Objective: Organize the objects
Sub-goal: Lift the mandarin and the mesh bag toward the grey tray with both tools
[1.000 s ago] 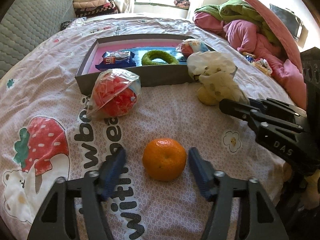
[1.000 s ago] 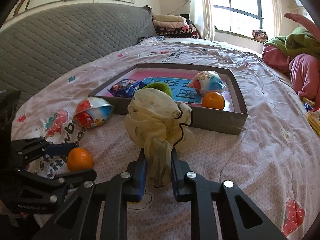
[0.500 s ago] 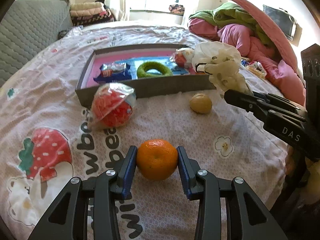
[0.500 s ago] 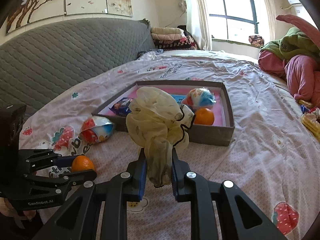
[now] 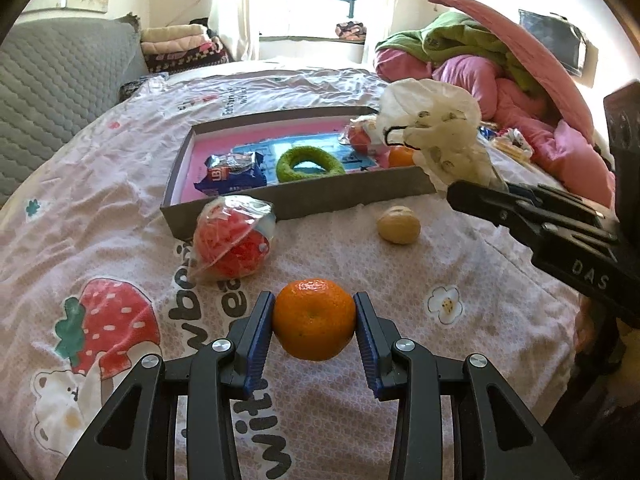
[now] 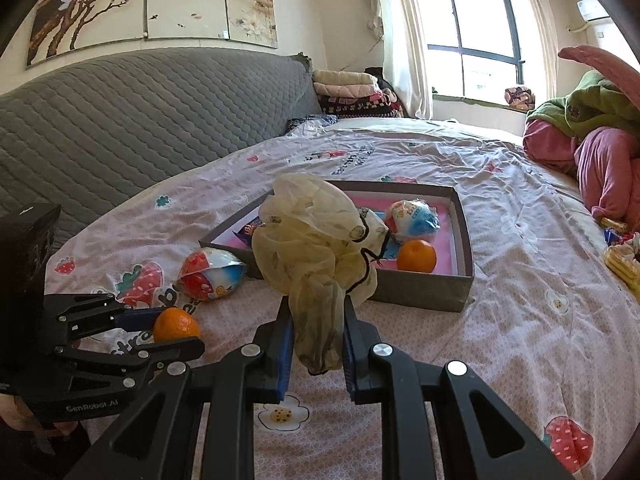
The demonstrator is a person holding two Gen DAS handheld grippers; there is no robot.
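Left tool (image 5: 315, 322): blue pads pressed against both sides of a mandarin (image 5: 315, 318), pinching it just over the bedsheet (image 5: 400, 280). Whether the fruit touches the sheet or is slightly lifted cannot be told. In the right wrist view the same left tool (image 6: 168, 330) sits low at the left edge, with the mandarin (image 6: 176, 325) between its fingertips.

Right tool (image 6: 316, 340): pads drawn together on the lower tail of a crumpled cream-yellow mesh bag (image 6: 316, 248) with a black drawstring. The bunched upper part of the bag stands up above the pads, clear of the bed. From the left wrist view the right tool (image 5: 460, 196) reaches in from the right, and the bag (image 5: 436, 132) hangs at the near right corner of the box.

Grey cardboard box (image 5: 352, 196), shallow, pink inside, lies on the bed beyond both tools. Contents: blue snack packet (image 5: 230, 170), green fuzzy ring (image 5: 310, 164), a wrapped red-and-blue ball (image 6: 412, 220), a second mandarin (image 6: 416, 256) near the front right corner.

Outside the box, on the sheet: a plastic-wrapped red ball (image 5: 232, 240) just beside the front left corner, touching or nearly touching the wall; a walnut (image 5: 399, 225) near the front wall, apart from it.

Pile of pink and green bedding (image 5: 480, 64) at far right.
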